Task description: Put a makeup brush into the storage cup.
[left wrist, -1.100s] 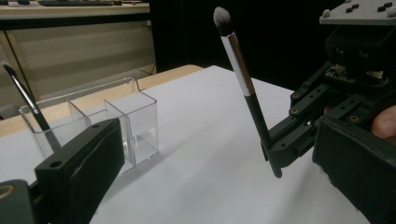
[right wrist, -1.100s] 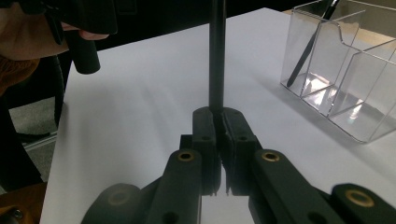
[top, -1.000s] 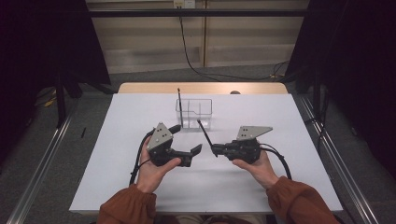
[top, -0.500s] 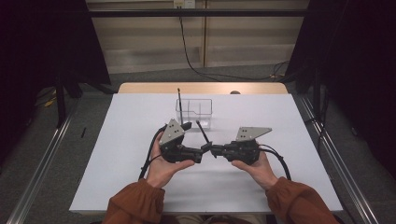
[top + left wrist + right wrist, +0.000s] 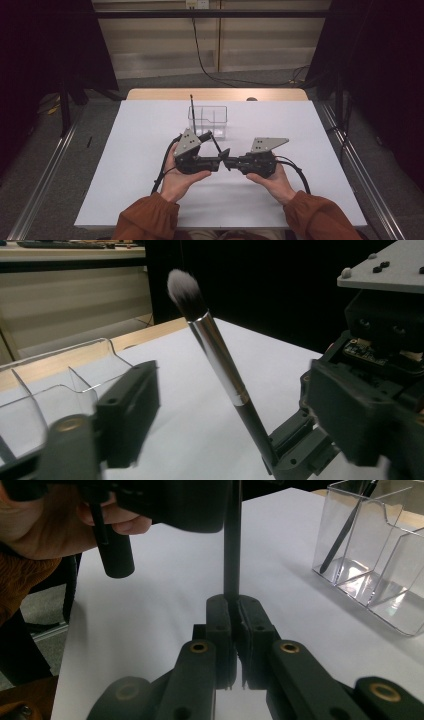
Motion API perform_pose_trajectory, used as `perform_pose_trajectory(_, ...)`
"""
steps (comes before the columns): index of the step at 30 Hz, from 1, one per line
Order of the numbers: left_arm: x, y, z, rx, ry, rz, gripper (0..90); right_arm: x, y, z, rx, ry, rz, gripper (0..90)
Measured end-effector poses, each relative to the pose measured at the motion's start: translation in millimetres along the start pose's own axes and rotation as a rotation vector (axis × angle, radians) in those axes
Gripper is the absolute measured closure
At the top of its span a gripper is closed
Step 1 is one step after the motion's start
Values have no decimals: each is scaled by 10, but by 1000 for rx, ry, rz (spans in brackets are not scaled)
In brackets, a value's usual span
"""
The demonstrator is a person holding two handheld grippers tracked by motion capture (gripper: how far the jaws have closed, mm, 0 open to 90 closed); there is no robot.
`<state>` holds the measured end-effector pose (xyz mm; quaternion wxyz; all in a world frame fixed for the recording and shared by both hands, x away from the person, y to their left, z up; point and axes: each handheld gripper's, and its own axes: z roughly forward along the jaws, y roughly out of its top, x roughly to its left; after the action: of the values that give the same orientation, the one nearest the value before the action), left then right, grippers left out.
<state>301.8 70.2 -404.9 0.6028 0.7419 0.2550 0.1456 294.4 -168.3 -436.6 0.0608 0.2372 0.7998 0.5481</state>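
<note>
A: Status. Right gripper (image 5: 235, 625) clenched on the black handle of a makeup brush with a silver metal ferrule and grey-white bristles (image 5: 220, 365). Brush held clear of the white surface (image 5: 125, 165), bristle end up and tilted toward the far edge.

B: And the left gripper (image 5: 220, 440)?

A: Jaws have just been closing. The brush shaft stands between them, but the pads are not on it yet; a gap shows on both sides. Released, then, for now.

B: So a handover in progress?

A: My reading, yes. Pick-up is done. Left to do: left gripper clamps the shaft, right lets go, brush goes into the clear plastic compartment organizer (image 5: 212, 120).

B: Where is that?

A: Near the middle of the far edge, just beyond both grippers. A thin black stick (image 5: 191, 107) stands in its left compartment already.

B: Brush relative to organizer?

A: Near, on the person's side, not touching.
</note>
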Motion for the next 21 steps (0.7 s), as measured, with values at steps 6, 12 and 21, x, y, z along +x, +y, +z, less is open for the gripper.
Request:
perform_pose_trajectory(6, 17, 3, -18, -2, 7, -40, 395, -1, -8, 4, -1, 1, 4, 852)
perform_pose_trajectory(12, 36, -2, -26, 5, 9, -56, 513, -8, -17, 12, -1, 1, 10, 852)
perform_pose_trajectory(21, 24, 1, -38, -8, -9, -73, 682, 5, -26, 23, 1, 4, 11, 852)
